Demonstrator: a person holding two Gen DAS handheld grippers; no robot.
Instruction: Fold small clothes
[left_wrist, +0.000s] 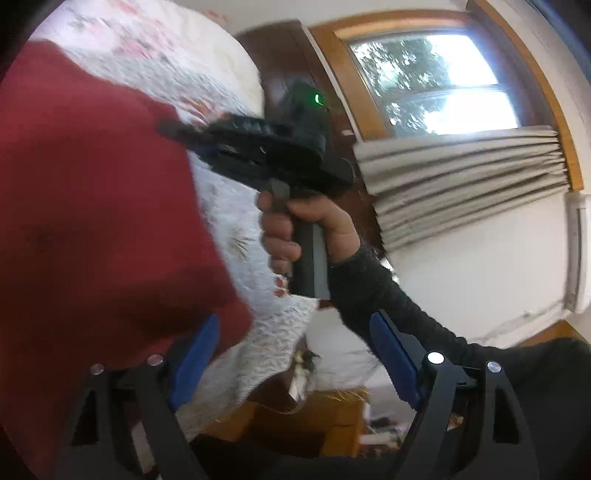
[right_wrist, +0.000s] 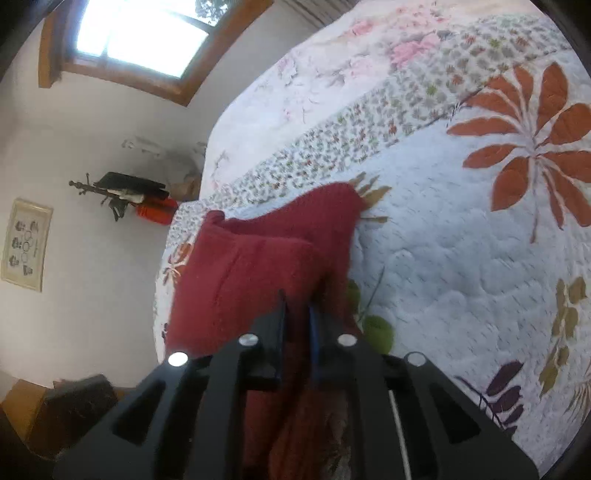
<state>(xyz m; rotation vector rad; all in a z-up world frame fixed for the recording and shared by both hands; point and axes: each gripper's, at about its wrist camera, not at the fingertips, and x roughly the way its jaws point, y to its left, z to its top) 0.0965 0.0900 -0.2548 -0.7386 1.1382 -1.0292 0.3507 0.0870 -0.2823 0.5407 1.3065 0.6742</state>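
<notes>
Red knit garment (left_wrist: 92, 206) fills the left of the left wrist view, hanging in front of the quilted bedspread (left_wrist: 236, 206). Its lower edge drapes over the left blue pad of the left gripper (left_wrist: 295, 354), whose jaws are spread wide, released, clamping nothing. Right of the cloth, a hand (left_wrist: 295, 229) in a dark sleeve grips the handle of the right gripper (left_wrist: 173, 127), its tip reaching into the red fabric. Further right, a window (left_wrist: 436, 81) and a gathered curtain (left_wrist: 465, 181). In the right wrist view the garment (right_wrist: 258, 258) lies partly folded on the floral bedspread (right_wrist: 461, 258) near the bed's edge, and the right gripper (right_wrist: 297, 310) is clenched on a fold of it.
</notes>
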